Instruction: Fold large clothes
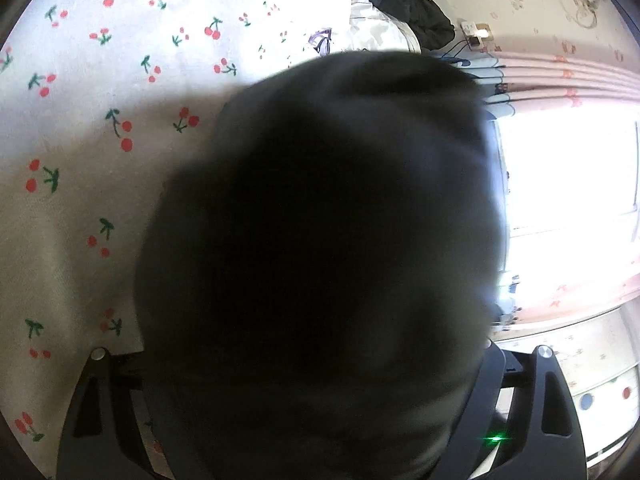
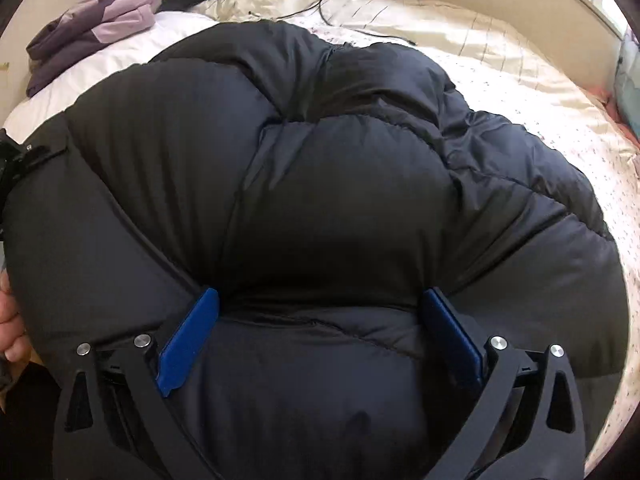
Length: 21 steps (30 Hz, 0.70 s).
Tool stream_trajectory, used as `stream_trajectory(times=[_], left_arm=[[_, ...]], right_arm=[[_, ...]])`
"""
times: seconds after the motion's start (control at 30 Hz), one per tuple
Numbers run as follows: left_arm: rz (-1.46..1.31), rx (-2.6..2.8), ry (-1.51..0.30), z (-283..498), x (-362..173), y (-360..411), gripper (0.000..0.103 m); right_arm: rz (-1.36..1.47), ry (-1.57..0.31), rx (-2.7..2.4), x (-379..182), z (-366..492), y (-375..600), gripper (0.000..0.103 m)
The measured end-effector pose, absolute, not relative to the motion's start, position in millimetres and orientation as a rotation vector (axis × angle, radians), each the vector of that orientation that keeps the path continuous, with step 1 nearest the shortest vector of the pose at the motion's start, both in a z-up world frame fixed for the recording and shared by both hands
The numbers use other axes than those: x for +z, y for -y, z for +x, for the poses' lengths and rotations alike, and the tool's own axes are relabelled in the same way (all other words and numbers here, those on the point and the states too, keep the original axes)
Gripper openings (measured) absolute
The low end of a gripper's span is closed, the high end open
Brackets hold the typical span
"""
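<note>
My right tool (image 2: pixel 318 336) stood wide, blue pads pressing the black puffer jacket (image 2: pixel 320 184) filling mid-frame on the bed (image 2: pixel 520 80); my left tool's grip I couldn't tell.

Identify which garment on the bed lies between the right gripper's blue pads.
The black puffer jacket; the purple garment lies bunched far off at the bed's edge.

The black puffer jacket (image 2: pixel 320 200) is the main obstacle: it bulges over most of the bed (image 2: pixel 520 92) and fills the gap between the right gripper's (image 2: pixel 318 336) jaws. Right of the jacket, bare quilt lies open. Beyond the jacket's far left corner, a purple garment (image 2: pixel 100 20) blocks passage; a black cable (image 2: pixel 332 12) crosses the bedding behind the jacket.
</note>
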<state>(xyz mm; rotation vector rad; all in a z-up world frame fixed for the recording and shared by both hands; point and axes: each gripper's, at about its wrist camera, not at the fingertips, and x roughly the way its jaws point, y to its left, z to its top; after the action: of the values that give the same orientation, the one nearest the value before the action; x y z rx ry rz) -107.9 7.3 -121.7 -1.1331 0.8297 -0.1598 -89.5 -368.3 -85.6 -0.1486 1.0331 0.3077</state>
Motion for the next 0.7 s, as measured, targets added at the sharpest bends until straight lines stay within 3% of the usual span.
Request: stream_trajectory(times=[0.13, 0.27, 0.5, 0.7], left_arm=[[-1.105, -0.149, -0.83, -114.9, -120.1, -7.0, 0.086], [-1.084, -0.131, -0.826, -128.4, -121.7, -4.2, 0.086], [-1.081, -0.121, -0.824, -140.4, -122.7, -6.1, 0.086], [-1.081, -0.115, -0.82, -131.5, -122.1, -3.0, 0.086]], right_arm=[[-0.086, -0.896, 0.313, -58.1, -116.5, 367.8, 0.097], [-0.168, -0.96, 0.332, -89.9, -118.3, 346.8, 0.097], [-0.111, -0.881, 0.324, -59.4, -115.3, 352.1, 0.097], [-0.182, -0.971, 0.315, -91.3, -101.7, 335.5, 0.097]])
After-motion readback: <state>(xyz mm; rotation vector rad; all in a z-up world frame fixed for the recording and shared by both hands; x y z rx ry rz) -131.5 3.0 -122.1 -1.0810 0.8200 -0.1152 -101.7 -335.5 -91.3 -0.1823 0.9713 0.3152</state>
